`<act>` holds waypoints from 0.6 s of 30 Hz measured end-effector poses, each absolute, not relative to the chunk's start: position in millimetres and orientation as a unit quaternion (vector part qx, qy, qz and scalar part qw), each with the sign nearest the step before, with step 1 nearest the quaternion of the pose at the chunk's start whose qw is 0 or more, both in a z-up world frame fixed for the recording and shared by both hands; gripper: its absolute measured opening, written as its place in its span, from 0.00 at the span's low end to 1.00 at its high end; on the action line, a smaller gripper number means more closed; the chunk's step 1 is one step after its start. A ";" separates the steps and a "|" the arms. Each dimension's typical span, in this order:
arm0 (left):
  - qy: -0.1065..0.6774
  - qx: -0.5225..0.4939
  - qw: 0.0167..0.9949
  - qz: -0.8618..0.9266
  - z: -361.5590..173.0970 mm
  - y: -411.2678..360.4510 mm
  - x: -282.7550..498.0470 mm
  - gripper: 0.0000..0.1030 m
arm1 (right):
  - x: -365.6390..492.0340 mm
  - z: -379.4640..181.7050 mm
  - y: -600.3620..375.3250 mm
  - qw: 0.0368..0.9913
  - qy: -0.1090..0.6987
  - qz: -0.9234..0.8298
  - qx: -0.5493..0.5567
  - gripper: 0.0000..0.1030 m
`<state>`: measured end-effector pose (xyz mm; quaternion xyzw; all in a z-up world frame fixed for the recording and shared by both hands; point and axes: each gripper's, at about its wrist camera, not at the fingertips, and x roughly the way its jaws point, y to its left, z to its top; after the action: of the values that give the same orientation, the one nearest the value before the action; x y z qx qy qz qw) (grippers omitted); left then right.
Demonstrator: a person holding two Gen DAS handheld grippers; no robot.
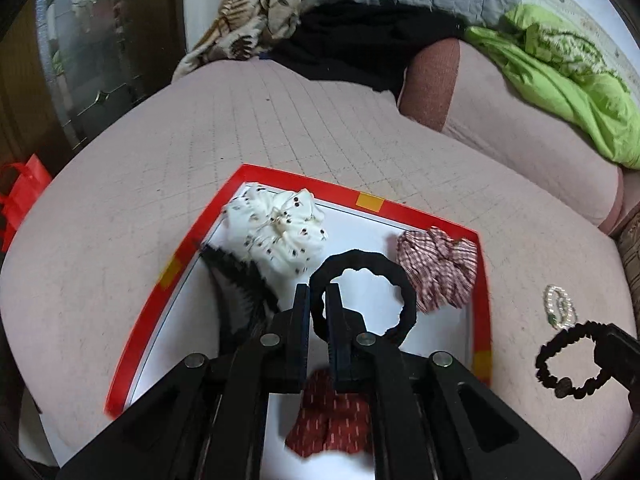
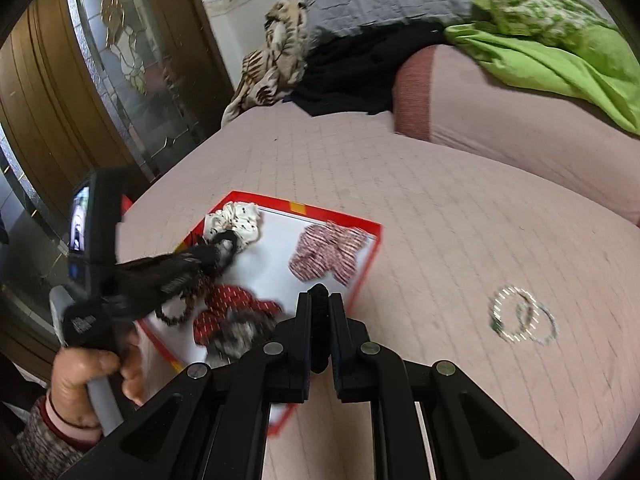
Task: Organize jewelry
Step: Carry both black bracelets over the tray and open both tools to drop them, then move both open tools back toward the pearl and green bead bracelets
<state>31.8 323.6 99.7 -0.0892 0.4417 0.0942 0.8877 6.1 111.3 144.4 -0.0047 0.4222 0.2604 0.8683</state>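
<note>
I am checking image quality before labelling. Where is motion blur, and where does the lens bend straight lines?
Left wrist view: sharp centre, red box rim slightly smeared and bowed. Right wrist view: stronger blur on the left gripper and bead bracelets; door frame curves.

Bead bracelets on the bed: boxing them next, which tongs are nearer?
Right: the right tongs hang beside the bracelets; the left tongs are over the red box, farther off.

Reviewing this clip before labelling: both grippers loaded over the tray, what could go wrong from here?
1. The left gripper pinches only the edge of the black hair tie; it may slip.
2. The right gripper holds a black beaded bracelet over the bed, outside the red-rimmed tray; released here, it misses.
3. The pearl bracelets could be overlooked.
</note>
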 end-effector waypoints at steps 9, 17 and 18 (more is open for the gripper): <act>0.482 -0.102 0.865 0.101 59.4 345.1 78.5 0.07 | 65.8 84.1 164.1 0.835 0.483 0.264 0.002 0.09; 0.466 -0.092 0.875 0.094 66.3 335.6 76.6 0.34 | 67.4 63.2 163.6 0.835 0.484 0.262 -0.008 0.28; 0.461 -0.089 0.878 0.095 69.0 334.5 74.5 0.36 | 64.9 64.7 163.0 0.837 0.480 0.262 -0.010 0.33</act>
<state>74.5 334.5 69.0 -0.0894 0.4610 0.0953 0.8778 64.9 163.0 64.7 -0.0101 0.4797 0.2617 0.8375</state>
